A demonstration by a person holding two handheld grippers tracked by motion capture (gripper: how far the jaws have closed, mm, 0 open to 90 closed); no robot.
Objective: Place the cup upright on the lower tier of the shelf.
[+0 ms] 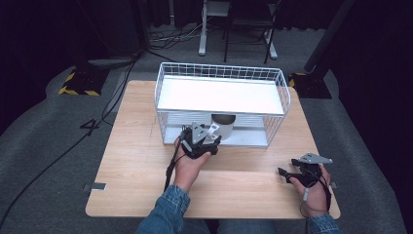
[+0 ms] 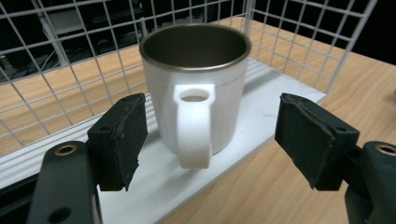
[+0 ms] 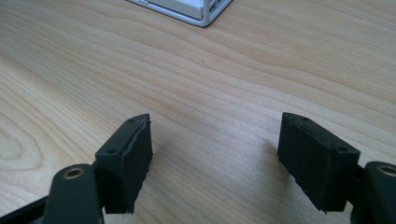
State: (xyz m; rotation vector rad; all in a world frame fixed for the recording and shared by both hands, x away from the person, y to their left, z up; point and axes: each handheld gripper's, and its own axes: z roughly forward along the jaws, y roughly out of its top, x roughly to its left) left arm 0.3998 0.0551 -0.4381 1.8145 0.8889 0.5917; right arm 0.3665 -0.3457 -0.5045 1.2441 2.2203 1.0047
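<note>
1. White enamel with a dark metal rim: the mug (image 2: 194,88) stands upright on the lower shelf of the wire rack (image 1: 168,78), near the shelf's front edge and under the rack's white upper shelf.
2. The mug's handle (image 2: 194,126) faces out of the rack's open front, straight toward the left gripper (image 2: 210,135).
3. The left gripper sits at the rack's front edge, its jaws spread wide on either side of the handle; neither pad touches the mug, so it holds nothing.
4. In the high view the left gripper (image 1: 198,140) covers the lower part of the mug (image 1: 223,126).
5. The right gripper (image 3: 215,154) rests over bare wooden table (image 3: 224,70), well to the right of the rack and clear of its front corner, jaws wide apart and empty.
</note>
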